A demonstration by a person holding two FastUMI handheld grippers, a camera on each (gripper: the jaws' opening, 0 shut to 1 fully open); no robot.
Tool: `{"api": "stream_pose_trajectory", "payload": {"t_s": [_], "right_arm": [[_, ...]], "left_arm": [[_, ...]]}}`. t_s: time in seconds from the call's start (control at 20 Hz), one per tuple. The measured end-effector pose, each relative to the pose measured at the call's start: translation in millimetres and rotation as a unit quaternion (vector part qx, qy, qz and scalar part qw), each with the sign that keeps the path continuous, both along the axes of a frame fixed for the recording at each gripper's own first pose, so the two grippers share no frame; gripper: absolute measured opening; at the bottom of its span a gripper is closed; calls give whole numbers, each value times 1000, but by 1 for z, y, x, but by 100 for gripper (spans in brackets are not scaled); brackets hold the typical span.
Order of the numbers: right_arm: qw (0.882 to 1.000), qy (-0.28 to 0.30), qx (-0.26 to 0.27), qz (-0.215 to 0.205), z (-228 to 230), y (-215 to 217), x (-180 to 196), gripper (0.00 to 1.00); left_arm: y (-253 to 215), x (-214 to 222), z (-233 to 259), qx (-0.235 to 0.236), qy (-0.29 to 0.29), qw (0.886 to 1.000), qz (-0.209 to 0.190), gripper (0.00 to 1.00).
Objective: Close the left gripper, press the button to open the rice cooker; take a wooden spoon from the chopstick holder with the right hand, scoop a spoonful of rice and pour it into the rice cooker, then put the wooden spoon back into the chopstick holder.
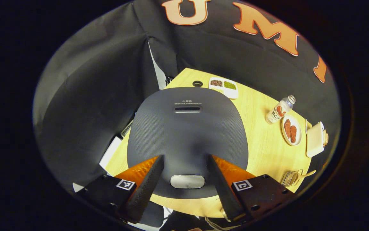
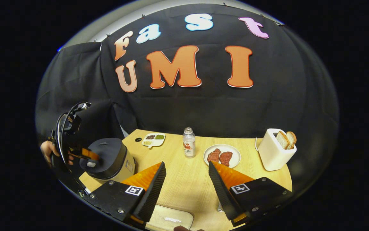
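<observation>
Rice cooker button (image 1: 187,181) sits between left claw (image 1: 184,179) fingers.

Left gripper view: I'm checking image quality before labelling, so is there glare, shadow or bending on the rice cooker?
Left gripper view: rice cooker lid sharp, matte, no glare; a soft shadow lies between the fingers; the silver button catches light. Right gripper view: table edge bows with fisheye, toaster evenly lit.

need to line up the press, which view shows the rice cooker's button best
The left gripper view: the silver button faces the camera at the front edge of the rice cooker lid, framed by the open left tool. The right gripper view shows it far off, a small pale spot on the cooker's front.
</observation>
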State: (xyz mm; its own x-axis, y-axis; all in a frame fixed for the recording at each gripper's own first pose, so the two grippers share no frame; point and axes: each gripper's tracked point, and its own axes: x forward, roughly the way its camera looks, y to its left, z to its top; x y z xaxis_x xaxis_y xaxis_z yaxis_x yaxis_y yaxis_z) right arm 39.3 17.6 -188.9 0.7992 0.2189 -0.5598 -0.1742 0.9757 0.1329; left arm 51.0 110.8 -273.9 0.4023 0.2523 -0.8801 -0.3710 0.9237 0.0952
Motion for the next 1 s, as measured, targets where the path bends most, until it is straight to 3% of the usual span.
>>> {"api": "stream_pose_trajectory", "payload": {"t_s": [0.15,0.25,0.4,0.6,1.0], "right_arm": [[999,-40,0,-2,29,9,1,84],[997,-81,-6,-2,53,16,8,84],[991,-130,-9,-4,84,24,13,84],[984,-176,-10,3,117,30,12,84],[969,-247,-19,-13,154,28,10,84]], "left_arm": [[-7,16,35,23,-98,995,-28,96],[-12,27,71,59,-169,982,-63,96],[-34,28,128,101,-262,955,-98,94],[-68,24,191,94,-370,912,-148,94],[-91,-5,273,77,-512,841,-159,93]]}}
